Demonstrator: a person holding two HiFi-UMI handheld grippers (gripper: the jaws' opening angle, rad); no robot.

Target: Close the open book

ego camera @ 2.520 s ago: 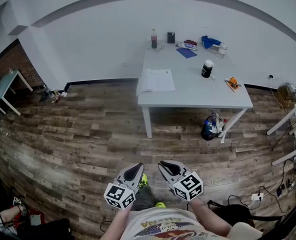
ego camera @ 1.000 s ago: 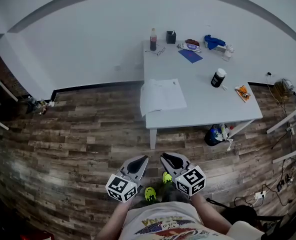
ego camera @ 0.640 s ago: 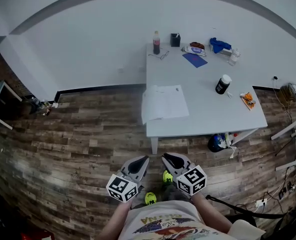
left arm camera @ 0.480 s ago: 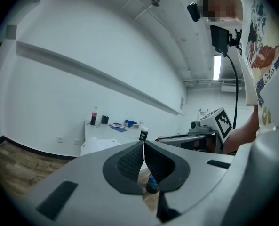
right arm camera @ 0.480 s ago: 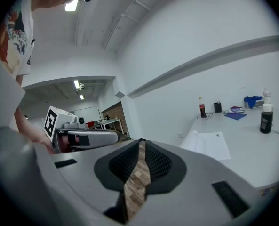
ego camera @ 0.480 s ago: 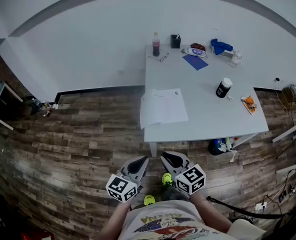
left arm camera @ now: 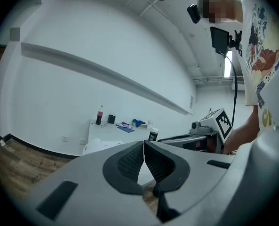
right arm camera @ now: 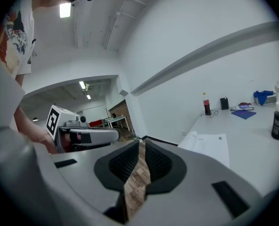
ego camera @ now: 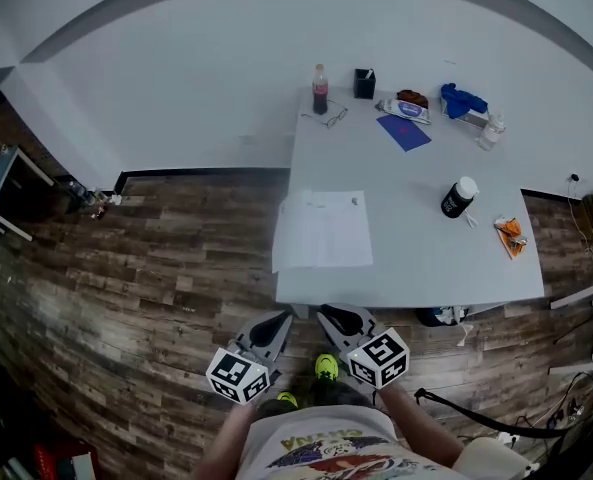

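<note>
Open book (ego camera: 323,230), laid flat with pages up at the near left corner of the white table (ego camera: 426,258); left gripper (ego camera: 273,320) and right gripper (ego camera: 334,315), both clenched on nothing, are held side by side at the table's near edge, apart from the book.
</note>
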